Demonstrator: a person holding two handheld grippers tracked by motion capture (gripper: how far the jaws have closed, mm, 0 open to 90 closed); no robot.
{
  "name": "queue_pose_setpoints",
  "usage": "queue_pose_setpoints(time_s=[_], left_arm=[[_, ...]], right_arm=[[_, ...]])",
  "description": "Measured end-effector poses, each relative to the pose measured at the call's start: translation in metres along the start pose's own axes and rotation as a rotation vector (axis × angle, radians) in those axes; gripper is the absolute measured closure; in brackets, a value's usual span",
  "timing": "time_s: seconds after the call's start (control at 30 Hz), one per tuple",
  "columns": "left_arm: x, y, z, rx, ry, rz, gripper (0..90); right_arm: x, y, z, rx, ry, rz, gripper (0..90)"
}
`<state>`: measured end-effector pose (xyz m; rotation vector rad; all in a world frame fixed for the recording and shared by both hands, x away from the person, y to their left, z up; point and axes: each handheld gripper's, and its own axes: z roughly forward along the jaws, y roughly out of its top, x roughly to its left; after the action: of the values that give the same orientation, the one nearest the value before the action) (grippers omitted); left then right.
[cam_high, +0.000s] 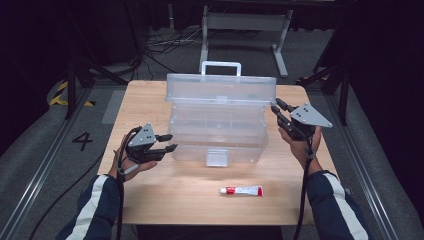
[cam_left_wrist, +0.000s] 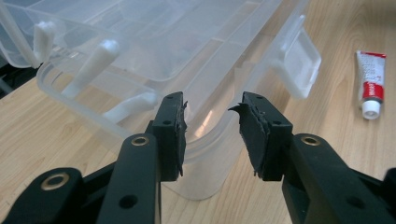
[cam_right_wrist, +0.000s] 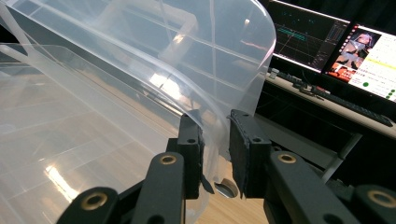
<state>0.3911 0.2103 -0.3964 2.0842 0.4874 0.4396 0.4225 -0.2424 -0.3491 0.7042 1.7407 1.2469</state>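
Observation:
A clear plastic toolbox (cam_high: 218, 135) stands mid-table with its lid (cam_high: 220, 90) raised upright, white handle (cam_high: 220, 65) on top and front latch (cam_high: 217, 157) hanging down. My left gripper (cam_high: 172, 142) is open just off the box's left front corner; in the left gripper view its jaws (cam_left_wrist: 212, 105) frame that rounded corner (cam_left_wrist: 140, 60) without touching it. My right gripper (cam_high: 276, 104) is at the lid's right corner, and in the right gripper view its jaws (cam_right_wrist: 215, 121) are closed on the lid's curved rim (cam_right_wrist: 140, 56). A red-and-white tube (cam_high: 242, 190) lies near the front edge.
The wooden table (cam_high: 150, 100) has bare room in front of and beside the box. The tube (cam_left_wrist: 372, 84) lies right of the latch (cam_left_wrist: 299, 65) in the left gripper view. Monitors (cam_right_wrist: 336, 46) sit on a desk beyond the right side. A grey stand (cam_high: 245, 22) is behind the table.

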Motion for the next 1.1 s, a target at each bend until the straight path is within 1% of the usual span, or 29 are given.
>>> queue_pose_setpoints(time_s=[0.1,0.23,0.33,0.53,0.73,0.9,1.1], left_arm=[[-0.001,0.001,0.000,-0.006,-0.010,0.000,60.8],[-0.003,0.003,0.002,0.002,-0.021,0.009,60.5],[-0.005,0.004,0.005,0.002,-0.031,0.012,60.0],[-0.008,0.007,0.013,0.020,-0.054,0.025,59.2],[-0.008,0.010,0.022,0.028,-0.067,0.018,57.4],[-0.009,0.012,0.029,0.045,-0.078,0.024,57.7],[-0.009,0.013,0.039,0.093,-0.099,0.043,58.2]], right_arm=[[0.000,0.001,0.001,0.001,-0.008,-0.007,75.7],[0.000,0.004,0.002,0.008,-0.020,-0.014,76.3],[-0.001,0.005,0.003,0.008,-0.024,-0.014,76.5],[-0.003,0.009,0.006,0.011,-0.029,-0.015,76.9],[-0.005,0.012,0.008,0.014,-0.033,-0.010,77.3],[-0.006,0.014,0.010,0.017,-0.036,-0.008,77.6],[-0.008,0.017,0.013,0.022,-0.039,-0.002,77.9]])
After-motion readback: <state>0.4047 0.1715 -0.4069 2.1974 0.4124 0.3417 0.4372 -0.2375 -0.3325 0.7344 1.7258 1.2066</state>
